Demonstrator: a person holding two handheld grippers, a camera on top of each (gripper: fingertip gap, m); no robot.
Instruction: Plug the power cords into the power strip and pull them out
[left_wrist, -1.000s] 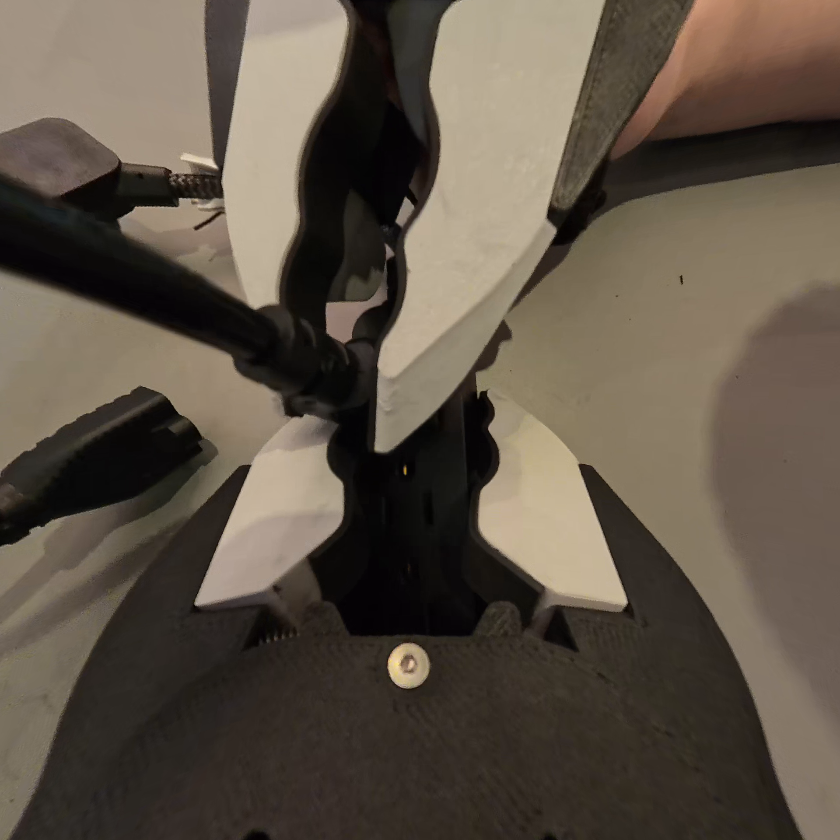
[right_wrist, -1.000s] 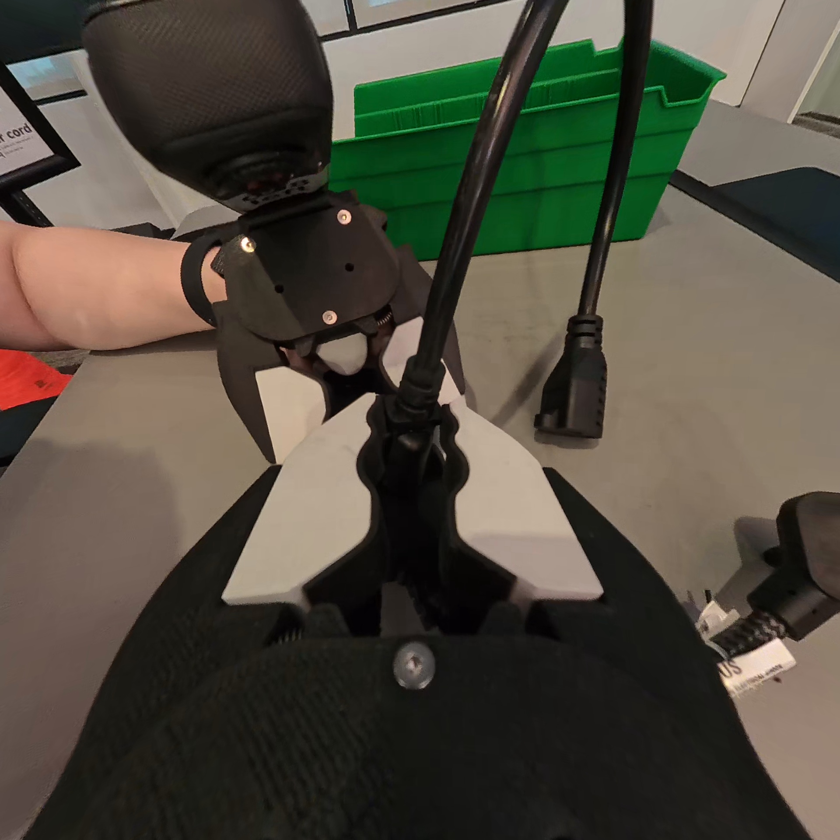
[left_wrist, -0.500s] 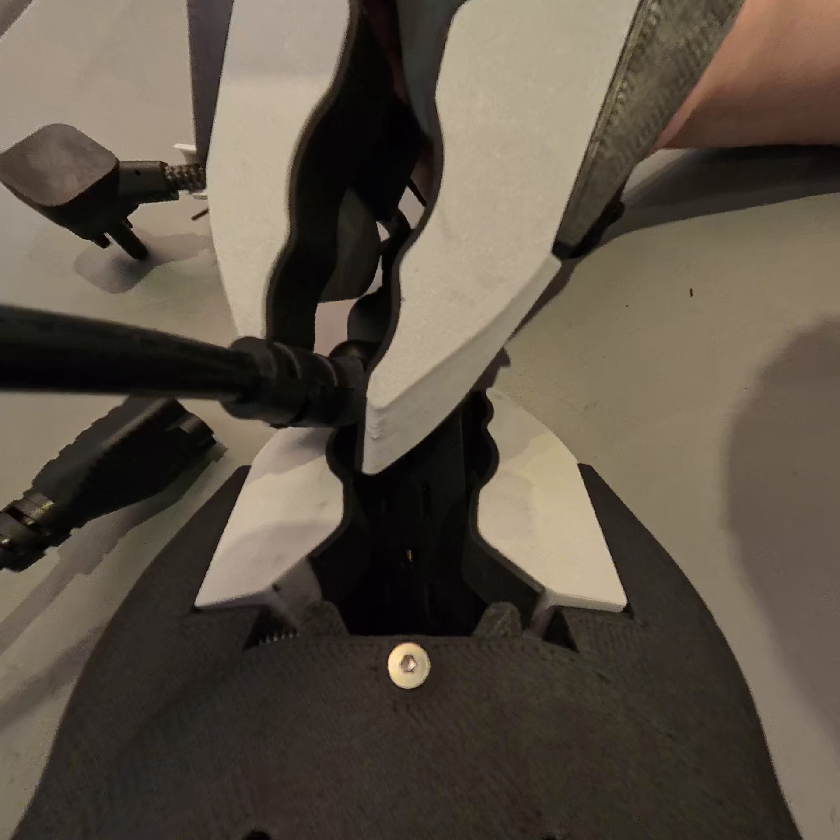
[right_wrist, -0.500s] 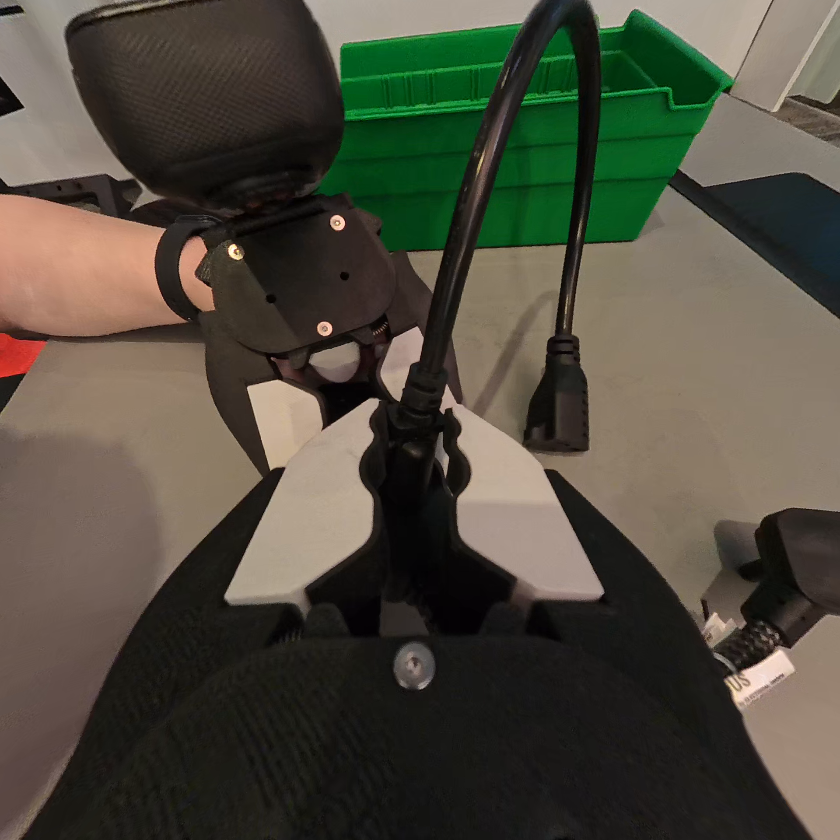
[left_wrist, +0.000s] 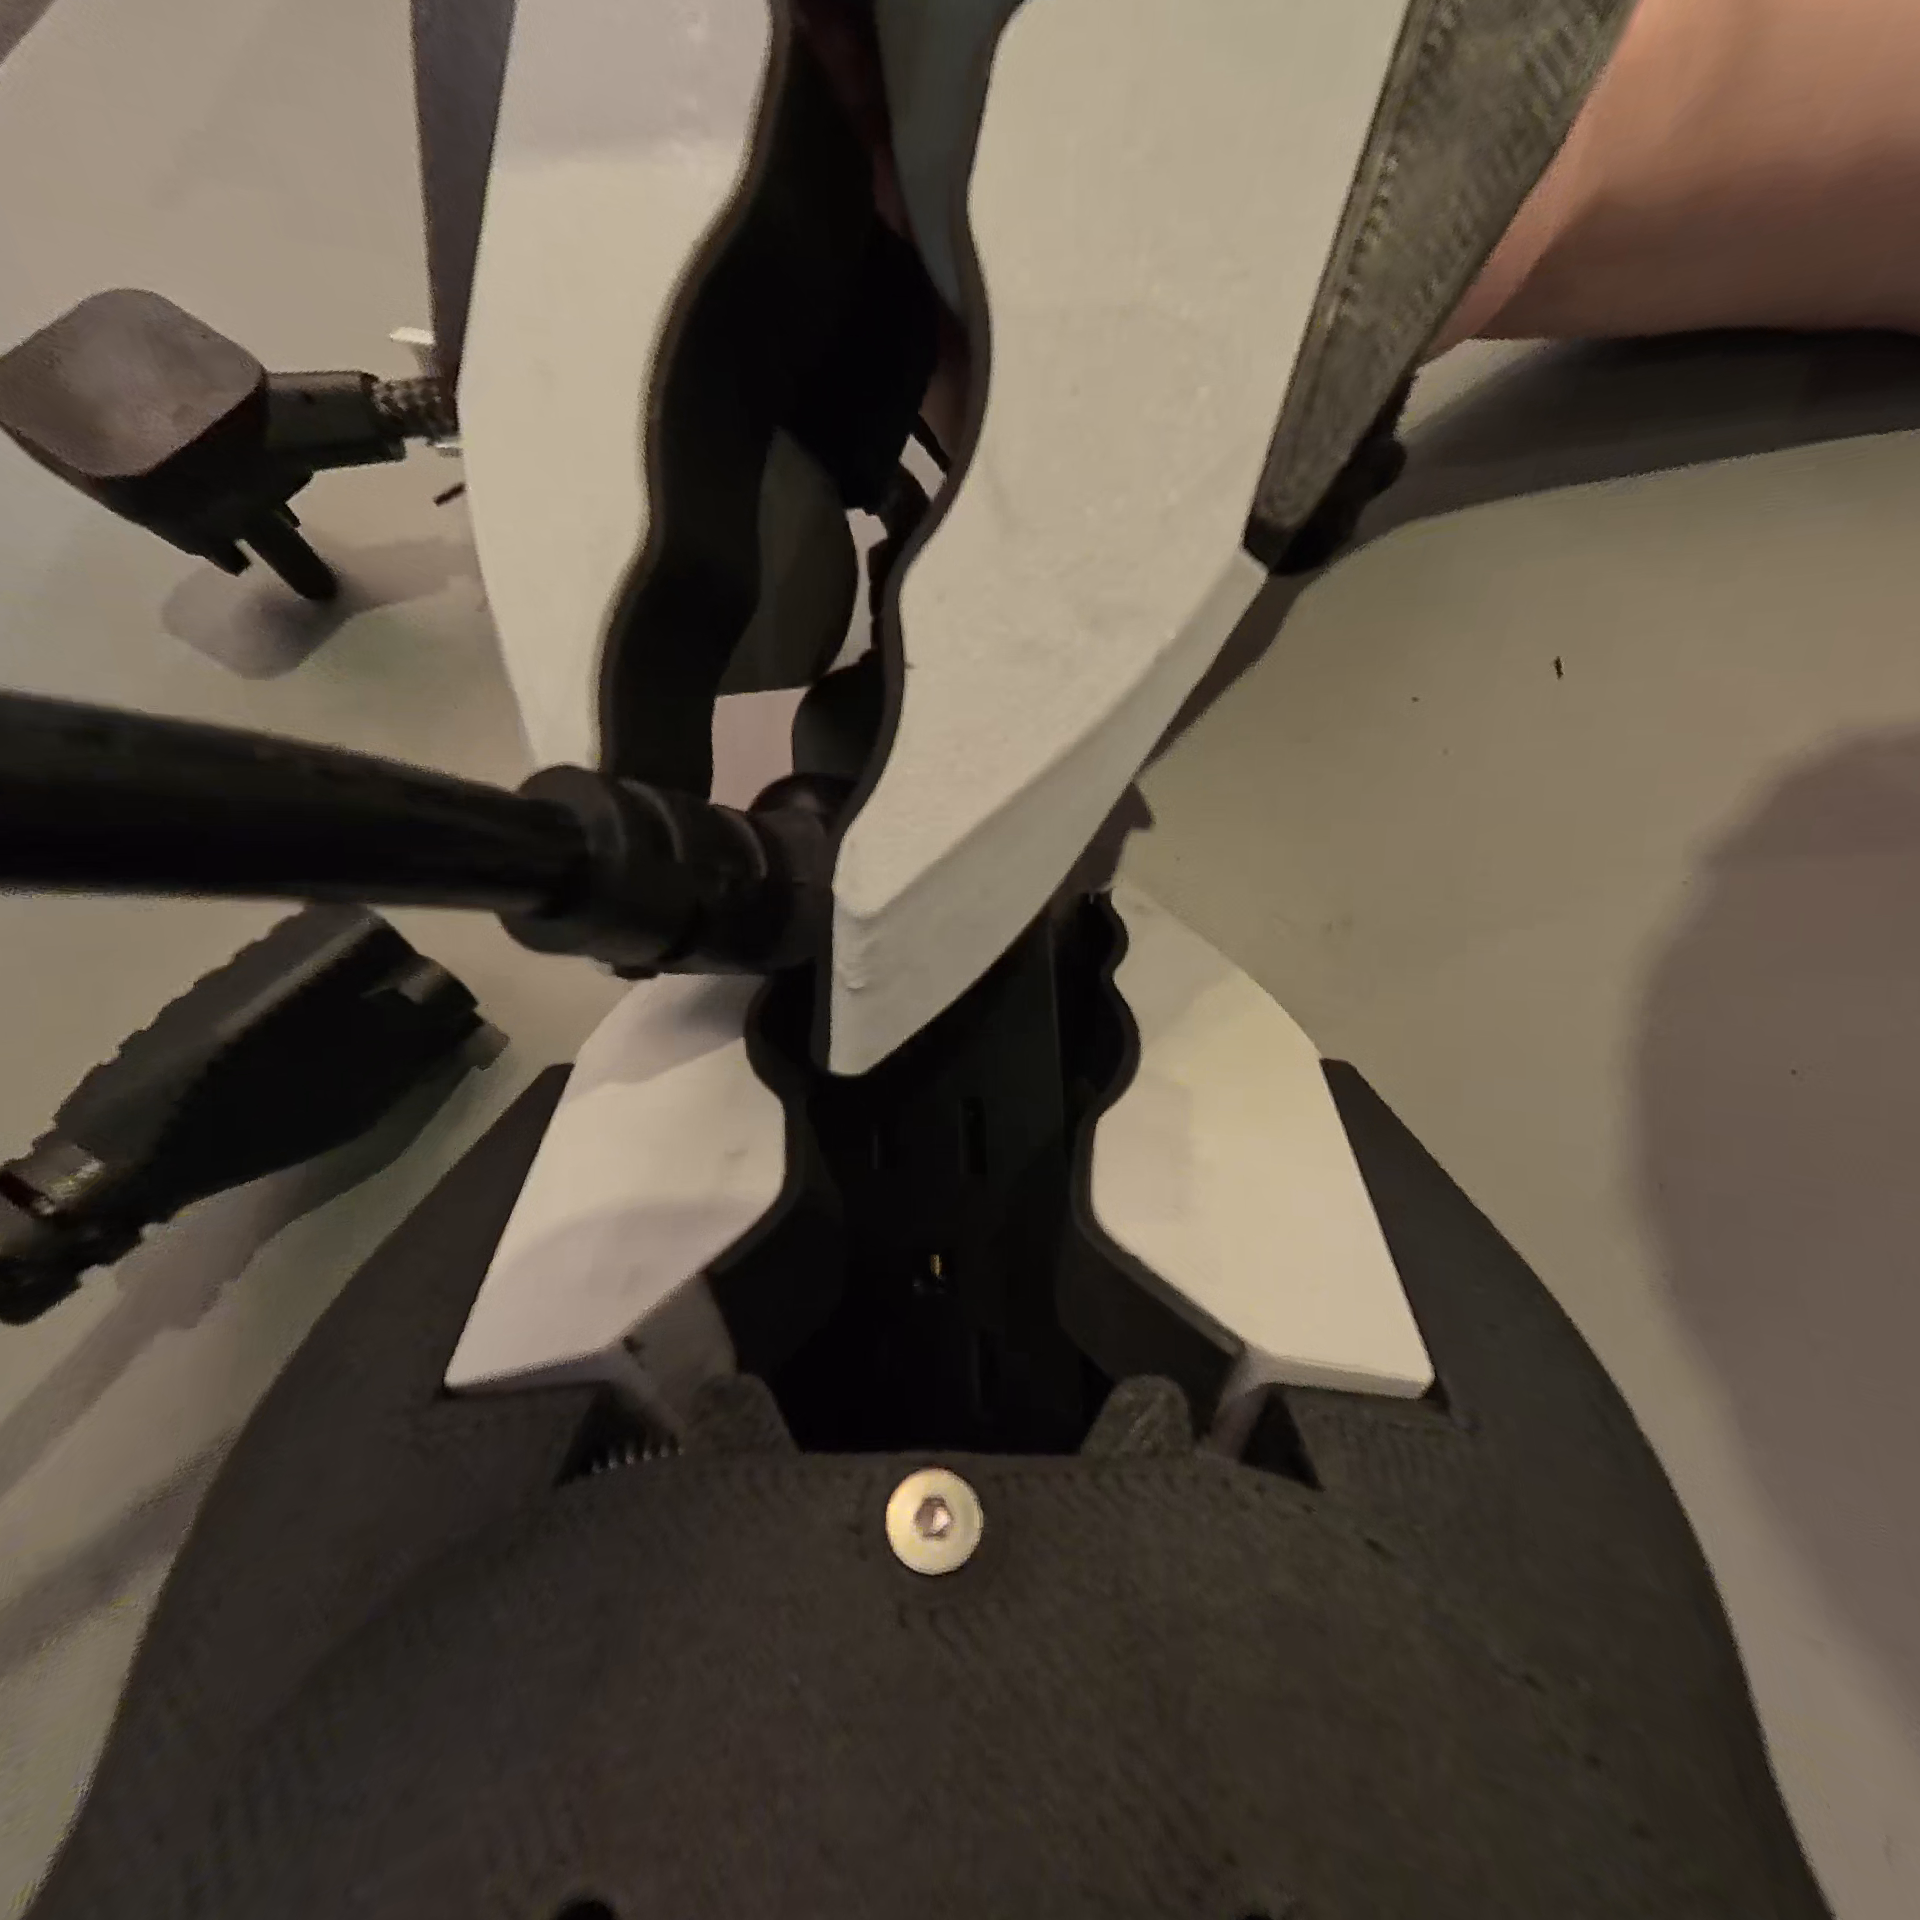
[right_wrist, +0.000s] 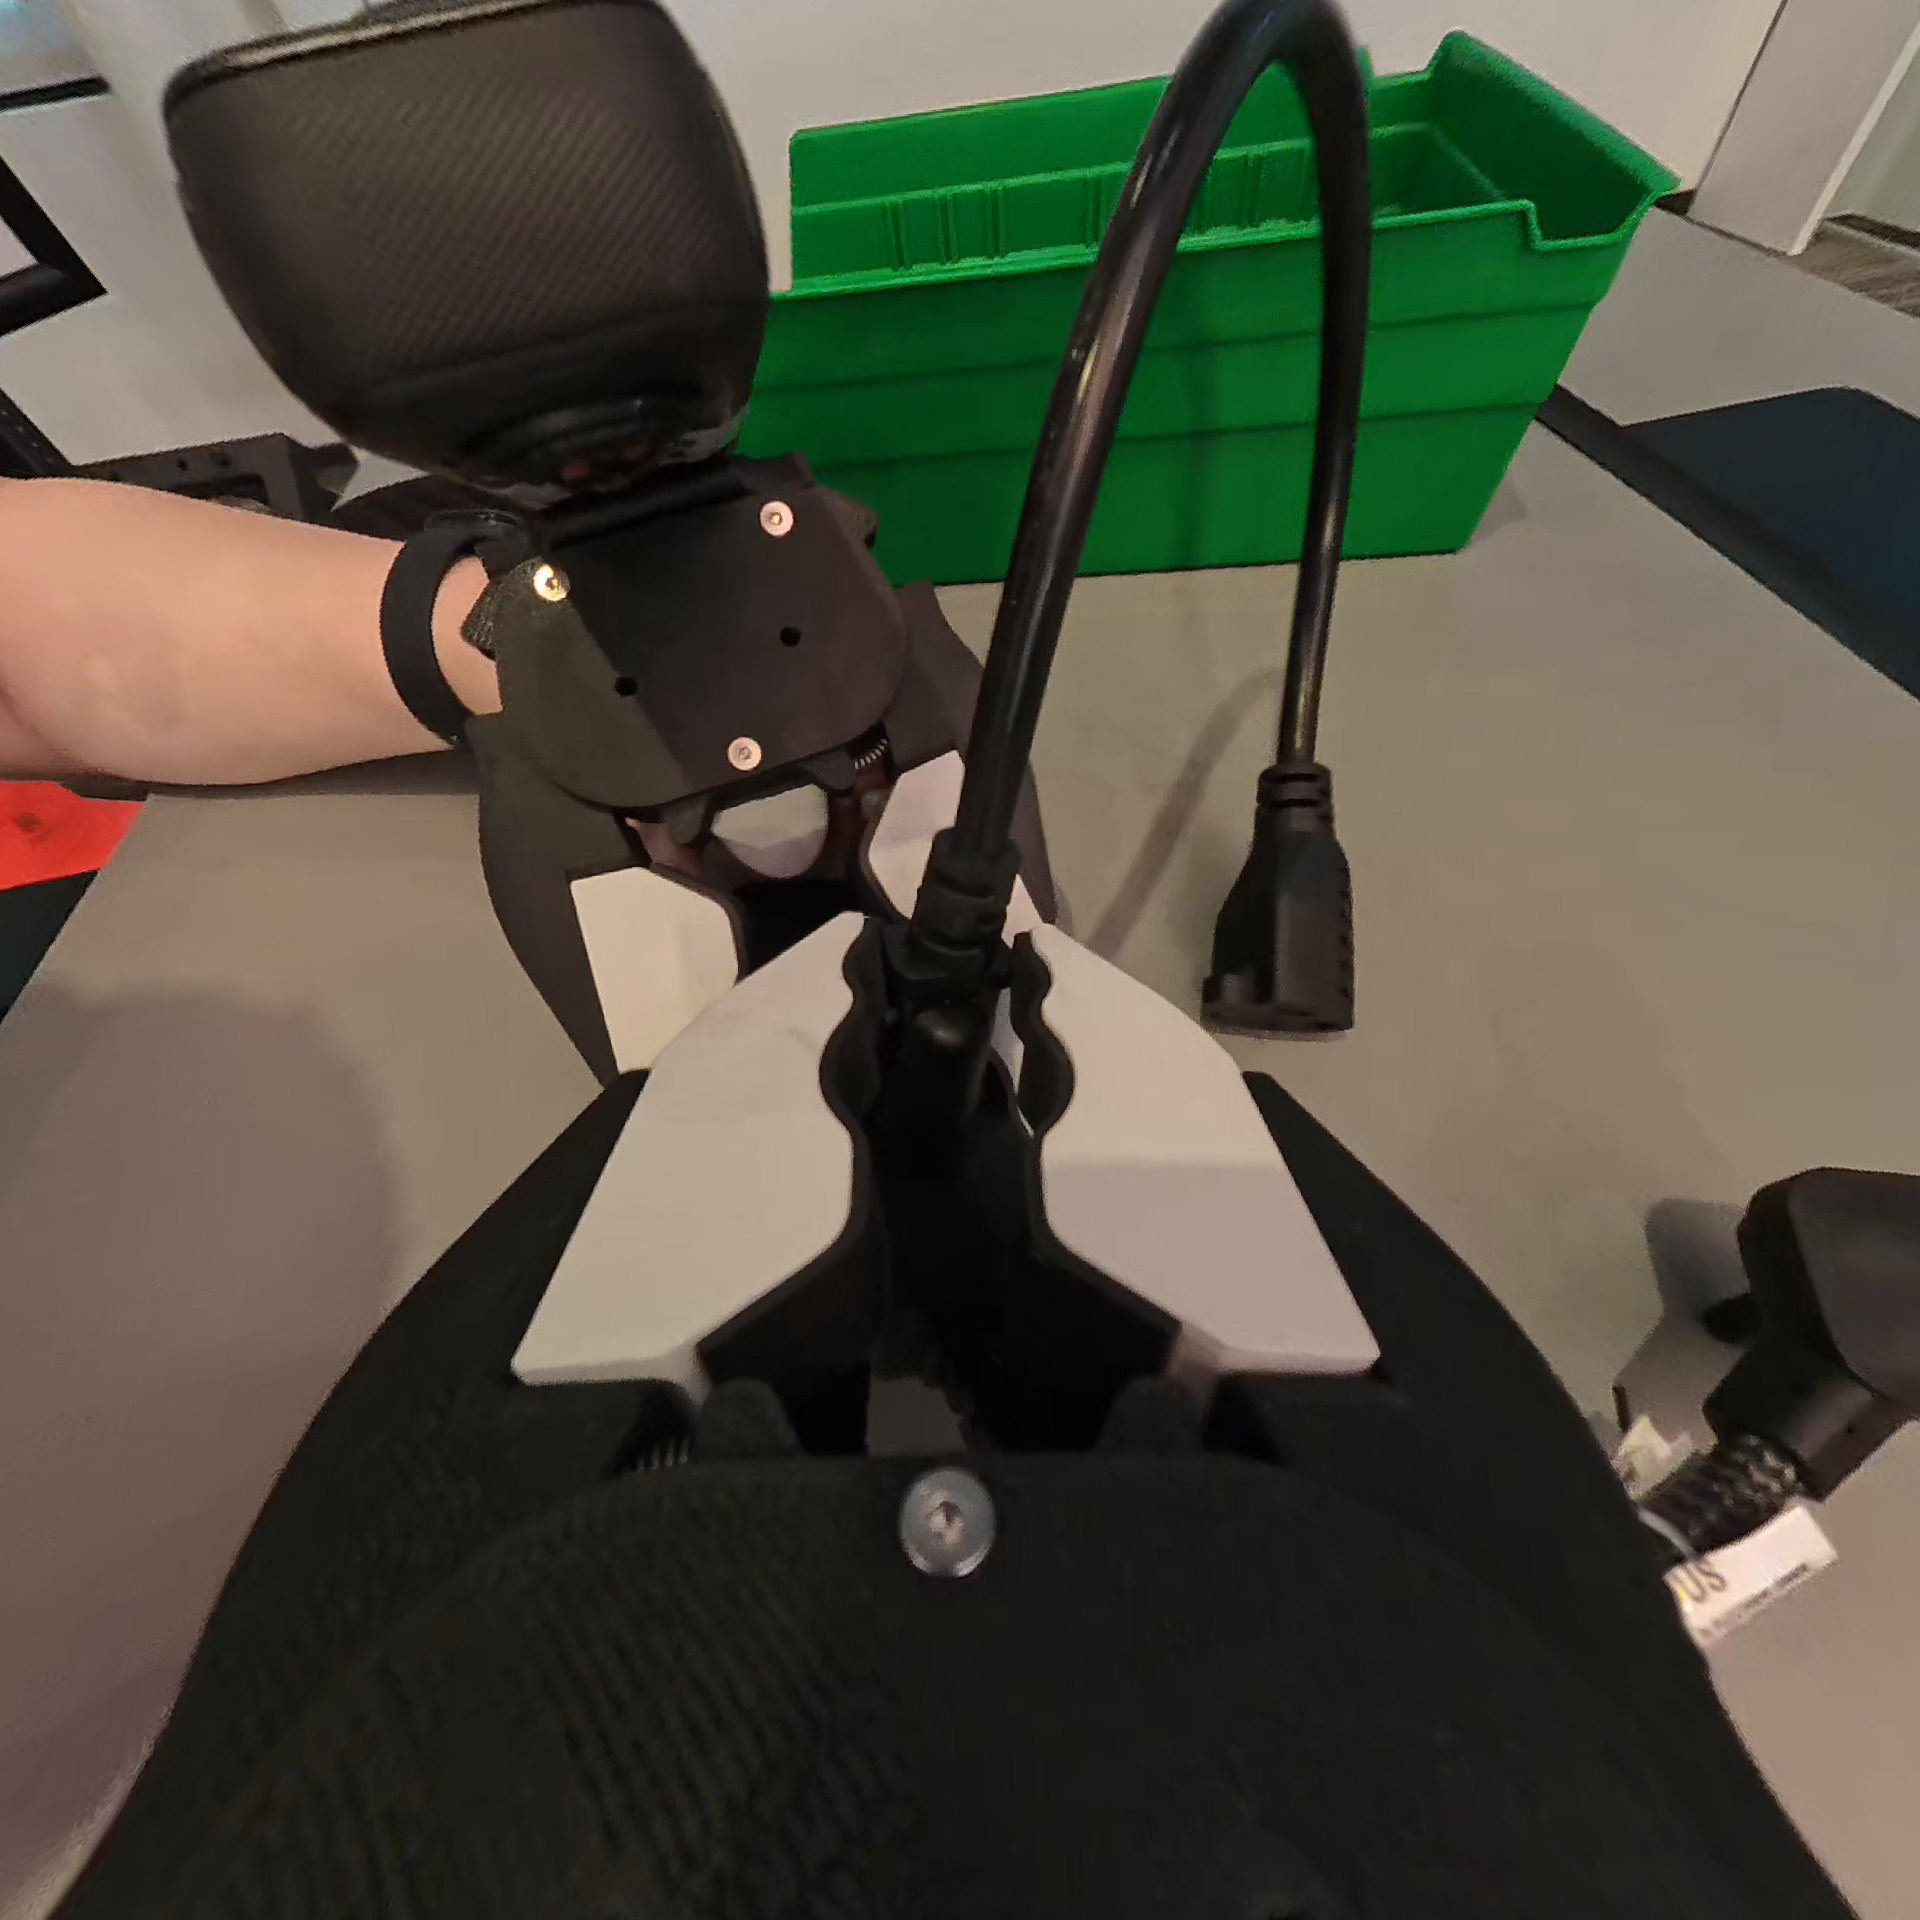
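Observation:
My right gripper (right_wrist: 940, 945) is shut on the black plug (right_wrist: 935, 1039) of a thick black power cord (right_wrist: 1195, 260). The cord arches up and comes down to its socket end (right_wrist: 1288, 914), which stands on the grey table. My left gripper (left_wrist: 935, 1039) faces it tip to tip and is shut on a black power strip (left_wrist: 966, 1143) with slots showing between its white fingers. In the left wrist view the right gripper (left_wrist: 748, 831) presses down from above, and the plug (left_wrist: 675, 862) sits at the strip's front. The plug's prongs are hidden.
A second black plug (right_wrist: 1829, 1320) with a braided cable and a white tag lies at the right; it also shows in the left wrist view (left_wrist: 135, 395). A green bin (right_wrist: 1247, 364) stands at the back of the table (right_wrist: 1610, 831). A person's forearm (right_wrist: 187, 634) reaches in from the left. Tip to tip, the grippers are about 7 centimetres apart.
Both grippers stay closed and together. The cord has swung from slanting to level in the left wrist view, and the top of its arch now shows in the right wrist view.

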